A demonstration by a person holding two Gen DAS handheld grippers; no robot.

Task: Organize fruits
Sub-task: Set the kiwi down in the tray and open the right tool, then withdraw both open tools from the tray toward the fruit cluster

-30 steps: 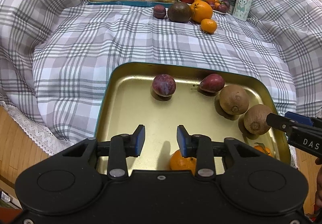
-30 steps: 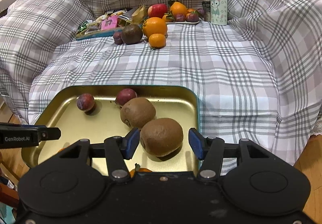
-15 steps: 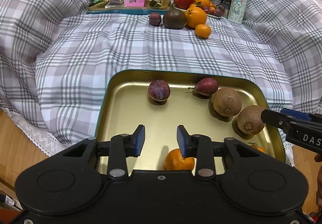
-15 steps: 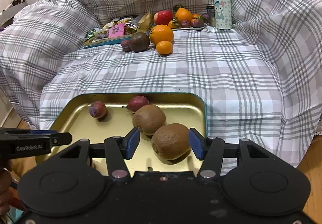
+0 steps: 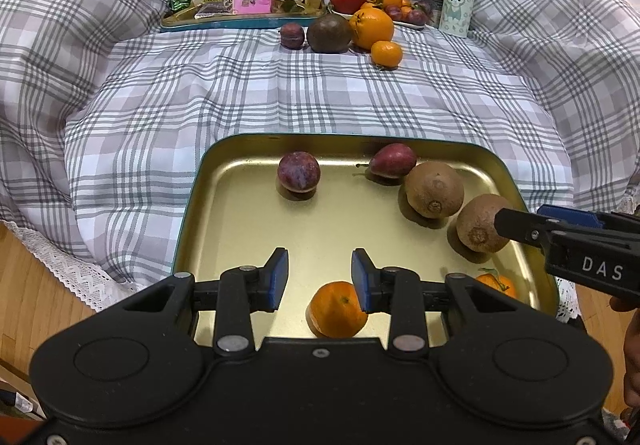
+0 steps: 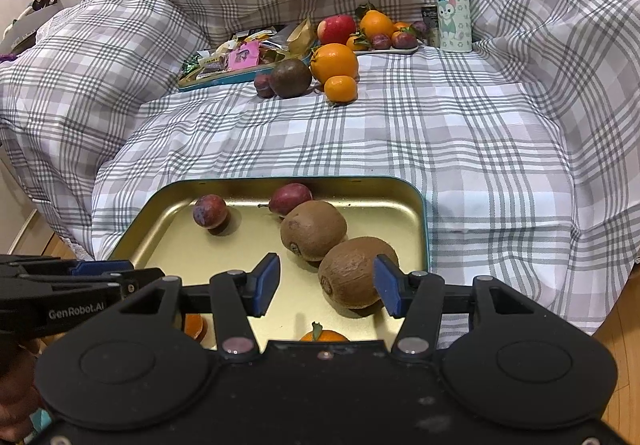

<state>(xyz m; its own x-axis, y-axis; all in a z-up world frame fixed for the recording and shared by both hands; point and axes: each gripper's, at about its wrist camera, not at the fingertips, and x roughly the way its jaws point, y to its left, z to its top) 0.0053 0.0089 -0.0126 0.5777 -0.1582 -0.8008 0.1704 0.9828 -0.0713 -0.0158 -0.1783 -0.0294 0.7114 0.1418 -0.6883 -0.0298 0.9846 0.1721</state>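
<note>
The right gripper is closing its blue pads around the nearer brown fuzzy kiwi, the right pad at the skin and the left pad not yet touching, while the left gripper hangs half open and empty, a small orange mandarin just below at 5 o'clock. Both work over the gold metal tray, which holds 2 kiwis, 2 purple plums and 2 mandarins. At 12 o'clock, 4 loose fruits remain on the grey checked blanket, so sorting looks about half done.
</note>
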